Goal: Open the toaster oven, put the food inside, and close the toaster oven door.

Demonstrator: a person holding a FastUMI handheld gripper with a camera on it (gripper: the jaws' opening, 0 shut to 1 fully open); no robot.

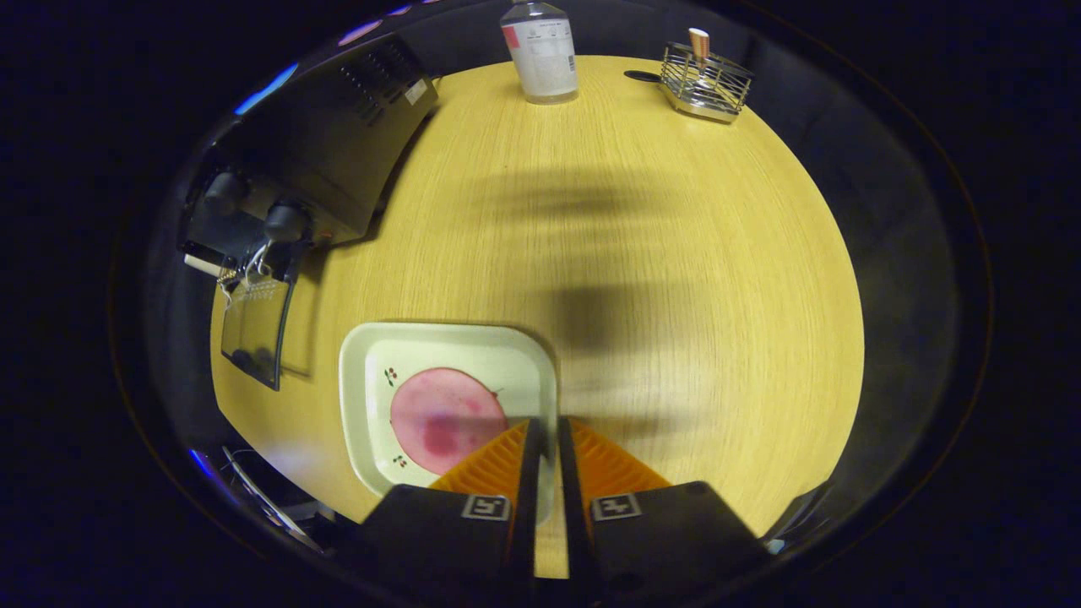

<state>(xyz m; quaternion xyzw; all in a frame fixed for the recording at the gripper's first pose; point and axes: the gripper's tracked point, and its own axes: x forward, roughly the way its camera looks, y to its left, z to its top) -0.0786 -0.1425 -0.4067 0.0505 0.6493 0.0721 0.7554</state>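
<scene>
Gripper view: oven [338,143] door [253,329] already down, ham slice [443,426] on plate [372,355], claw [542,431] nearly pressed together, empty; loading, closing left.

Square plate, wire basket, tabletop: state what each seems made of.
Square pale plate under the nearly shut tongs: likely glazed ceramic or melamine, given its smooth sheen and printed cherries. Silvery wire basket: bright metal wire, apparently chromed or stainless. Round yellow tabletop: wood or wood-look laminate, with fine straight grain and a matte finish.
</scene>
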